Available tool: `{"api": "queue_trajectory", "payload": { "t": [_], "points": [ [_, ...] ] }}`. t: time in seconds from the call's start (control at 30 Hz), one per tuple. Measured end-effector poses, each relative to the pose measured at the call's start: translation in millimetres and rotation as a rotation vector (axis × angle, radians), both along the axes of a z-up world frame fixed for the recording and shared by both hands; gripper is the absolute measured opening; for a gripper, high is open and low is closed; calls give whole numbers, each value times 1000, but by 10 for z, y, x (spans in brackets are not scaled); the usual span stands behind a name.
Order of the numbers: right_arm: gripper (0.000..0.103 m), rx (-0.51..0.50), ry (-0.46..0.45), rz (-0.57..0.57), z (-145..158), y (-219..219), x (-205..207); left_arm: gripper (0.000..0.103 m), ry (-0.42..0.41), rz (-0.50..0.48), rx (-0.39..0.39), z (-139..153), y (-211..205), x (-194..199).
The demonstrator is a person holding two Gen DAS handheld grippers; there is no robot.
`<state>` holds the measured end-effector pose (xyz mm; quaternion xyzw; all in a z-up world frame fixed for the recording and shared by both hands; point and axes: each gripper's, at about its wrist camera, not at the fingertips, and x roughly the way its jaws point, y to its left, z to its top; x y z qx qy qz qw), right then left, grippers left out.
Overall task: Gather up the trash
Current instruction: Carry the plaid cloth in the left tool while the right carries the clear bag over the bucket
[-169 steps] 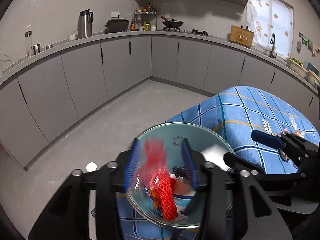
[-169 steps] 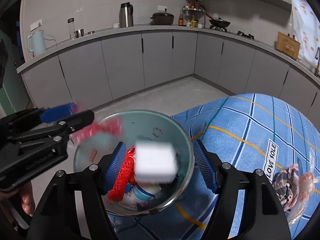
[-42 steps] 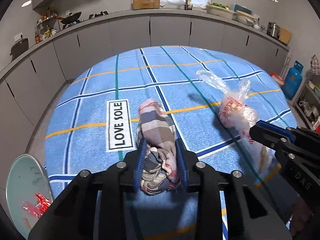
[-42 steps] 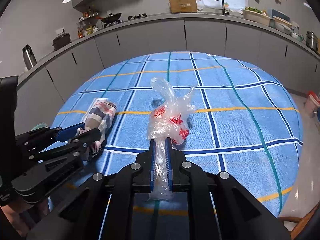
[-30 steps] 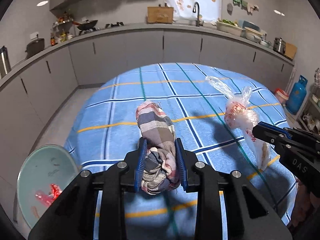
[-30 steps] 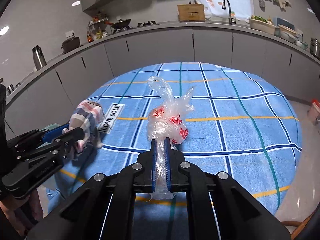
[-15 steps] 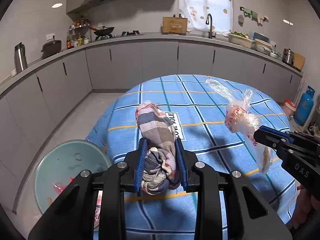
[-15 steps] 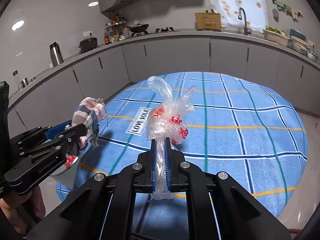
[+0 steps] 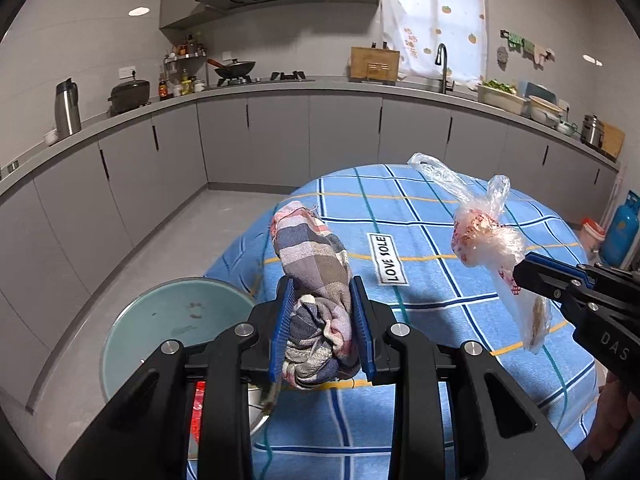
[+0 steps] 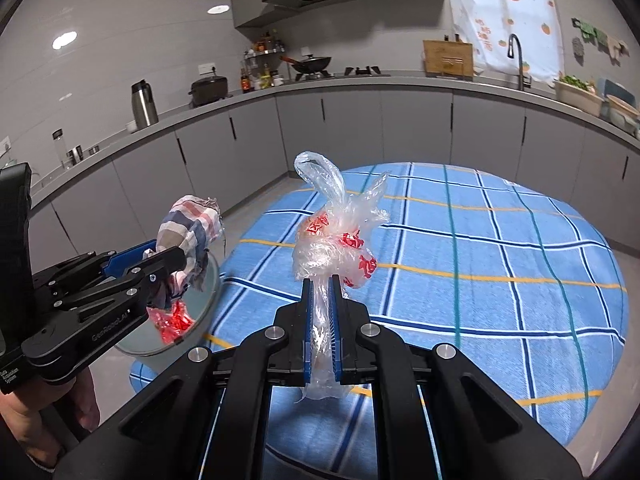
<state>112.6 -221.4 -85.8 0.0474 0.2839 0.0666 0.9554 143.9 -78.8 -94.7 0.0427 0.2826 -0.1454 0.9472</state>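
Note:
My left gripper (image 9: 322, 292) is shut on a rolled plaid cloth (image 9: 314, 256), held in the air above the left edge of the blue checked table (image 9: 420, 208). Below it and to the left stands a pale green bin (image 9: 132, 328). The right wrist view shows red net trash (image 10: 174, 320) inside that bin (image 10: 208, 300). My right gripper (image 10: 321, 280) is shut on the neck of a clear plastic bag with red print (image 10: 336, 240), which hangs over the table (image 10: 480, 260). The left gripper (image 10: 160, 256) and its cloth (image 10: 188, 220) are over the bin's rim.
Grey cabinets and a counter with a kettle, pots and a sink curve around the room behind. A blue gas cylinder (image 9: 622, 228) stands on the floor at far right. A "LOVE SOLE" label (image 9: 388, 258) lies on the tablecloth. A hand (image 10: 24, 412) holds the left gripper.
Both grippers have risen and swung left off the table's middle toward the bin, which now shows more fully under the left gripper. The cloth and the bag stay gripped.

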Motion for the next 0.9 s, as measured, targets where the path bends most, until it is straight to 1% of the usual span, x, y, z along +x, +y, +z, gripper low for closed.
{"api": "queue_trajectory", "payload": {
  "t": [0.47,0.9],
  "points": [
    [8,-13,-26,128,122,478,103,29,-21,97,-1,91,449,-5],
    [8,-20,-31,210,154,833,198,29,-17,185,0,68,871,3]
  ]
}}
